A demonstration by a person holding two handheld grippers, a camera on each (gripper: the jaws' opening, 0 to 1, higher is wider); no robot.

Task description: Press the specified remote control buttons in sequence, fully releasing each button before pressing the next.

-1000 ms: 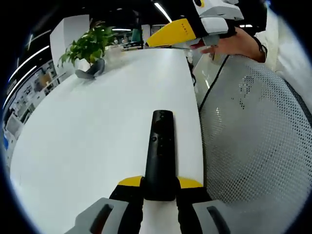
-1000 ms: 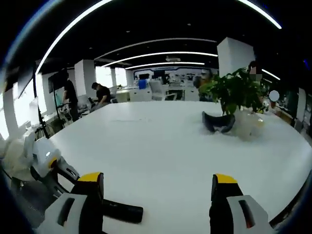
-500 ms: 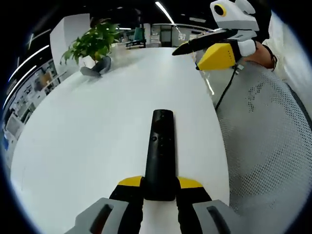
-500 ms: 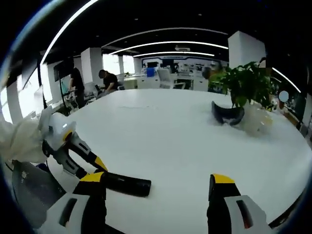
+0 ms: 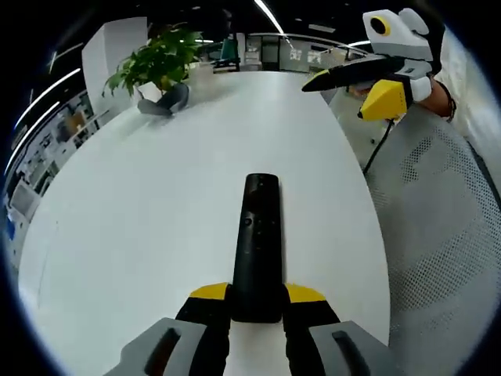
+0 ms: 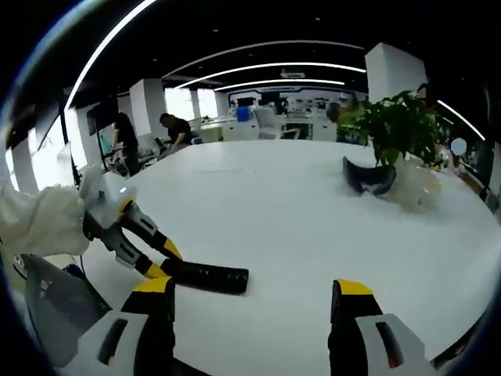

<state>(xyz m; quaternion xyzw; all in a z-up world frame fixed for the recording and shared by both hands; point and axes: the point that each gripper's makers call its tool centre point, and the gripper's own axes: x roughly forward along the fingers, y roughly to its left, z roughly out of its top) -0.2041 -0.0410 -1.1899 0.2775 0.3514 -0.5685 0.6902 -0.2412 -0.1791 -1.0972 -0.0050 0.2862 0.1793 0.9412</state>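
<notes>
A long black remote control (image 5: 257, 243) points away from me over the white table (image 5: 141, 204), its near end clamped between the yellow-tipped jaws of my left gripper (image 5: 257, 296). In the right gripper view the same remote control (image 6: 205, 276) lies low at the left, held by the left gripper (image 6: 160, 261) in a white-sleeved hand. My right gripper (image 6: 250, 291) stands open above the table's near edge, nothing between its jaws. In the left gripper view the right gripper (image 5: 368, 78) hovers at the upper right, past the table's edge.
A potted green plant (image 6: 391, 129) and a dark curved object (image 6: 368, 176) sit at the table's far side, also the plant (image 5: 156, 63) in the left gripper view. A white mesh chair back (image 5: 438, 235) stands by the table's right edge. People (image 6: 176, 129) work at desks far behind.
The right gripper has shifted rightward and lower in the left gripper view. The left gripper with the remote now reaches further into the right gripper view. The remote stays clamped.
</notes>
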